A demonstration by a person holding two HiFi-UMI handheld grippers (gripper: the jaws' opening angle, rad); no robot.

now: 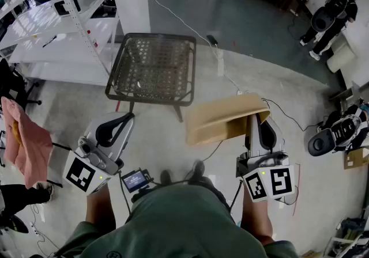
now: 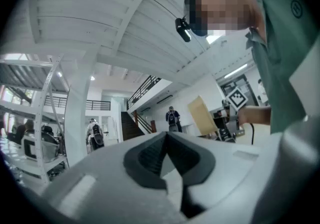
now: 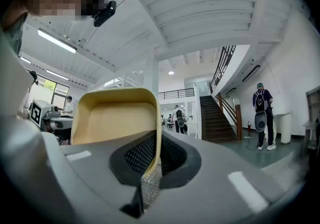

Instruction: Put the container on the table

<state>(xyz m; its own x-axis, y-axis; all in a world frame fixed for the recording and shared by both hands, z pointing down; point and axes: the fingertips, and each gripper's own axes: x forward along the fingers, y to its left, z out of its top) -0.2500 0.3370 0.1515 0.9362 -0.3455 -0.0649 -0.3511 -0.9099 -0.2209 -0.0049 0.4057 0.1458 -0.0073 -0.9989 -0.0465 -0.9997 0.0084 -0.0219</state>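
- Step: carry phase. The container (image 1: 222,121) is gripped and in the air, not yet on the table (image 1: 151,101).
- Right gripper (image 3: 157,140): jaws pinched on one thin wall of the container, at its right end. The rest sticks out to the left, unsupported.
- Left gripper (image 2: 166,140): pads pressed together, nothing between them. It is idle at near left.
- Container position: near and right of the table, apart from it, over the floor. It looks tilted, but I cannot tell how much.
- The table sits far-left of the container and its woven top looks bare.
- Next move, by my judgement: swing the right gripper far-left until the container is over the table top. Then level it, lower until the base rests, and only then spread the jaws.
- Risk: the one-wall grip may let it sag or twist.
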